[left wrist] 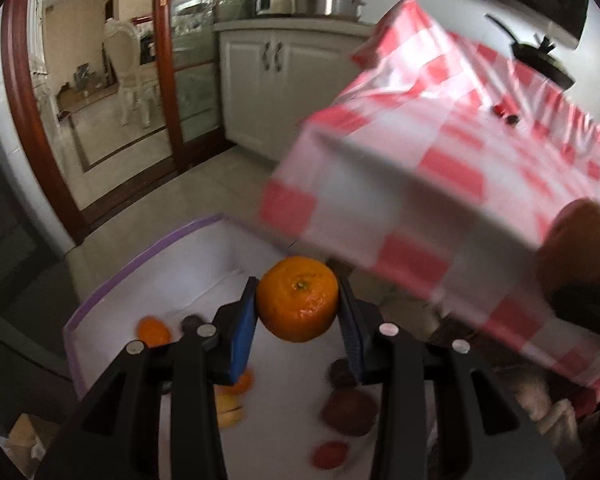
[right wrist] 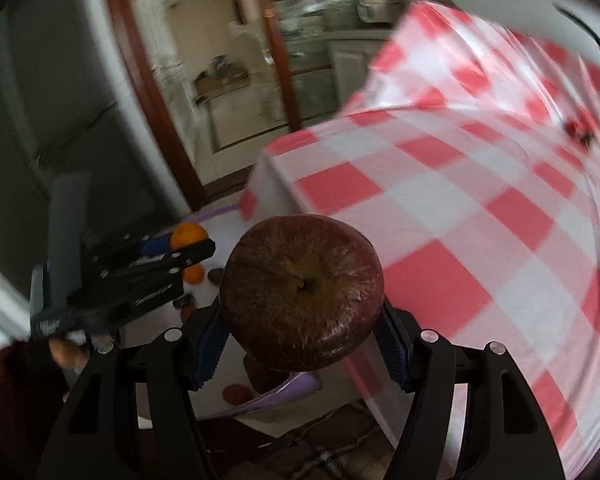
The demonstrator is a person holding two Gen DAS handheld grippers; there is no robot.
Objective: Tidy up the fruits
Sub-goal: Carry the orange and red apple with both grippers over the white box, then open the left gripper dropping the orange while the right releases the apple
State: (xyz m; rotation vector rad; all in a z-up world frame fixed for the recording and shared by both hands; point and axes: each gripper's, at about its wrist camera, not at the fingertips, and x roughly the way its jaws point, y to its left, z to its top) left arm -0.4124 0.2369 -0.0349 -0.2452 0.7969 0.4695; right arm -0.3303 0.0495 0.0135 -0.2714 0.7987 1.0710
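Orange (left wrist: 298, 299) clamped in left gripper (left wrist: 299, 312) above white tray (left wrist: 100, 300); right gripper (right wrist: 302, 330) grips dark-red apple (right wrist: 302, 292) beside checkered tabletop (right wrist: 460, 200).

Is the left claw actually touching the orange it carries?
Touching. The left wrist view shows the orange pinched in the left claw, with both blue pads pressed against its sides and no gap, held above the white bin.

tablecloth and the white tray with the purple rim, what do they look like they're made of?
Tablecloth: probably thin plastic or vinyl, since the red-and-white check has a glossy sheen and stiff creases. Tray: likely rigid plastic or coated board, with a smooth matte white floor and a thin purple edge. Motion blur leaves both uncertain.
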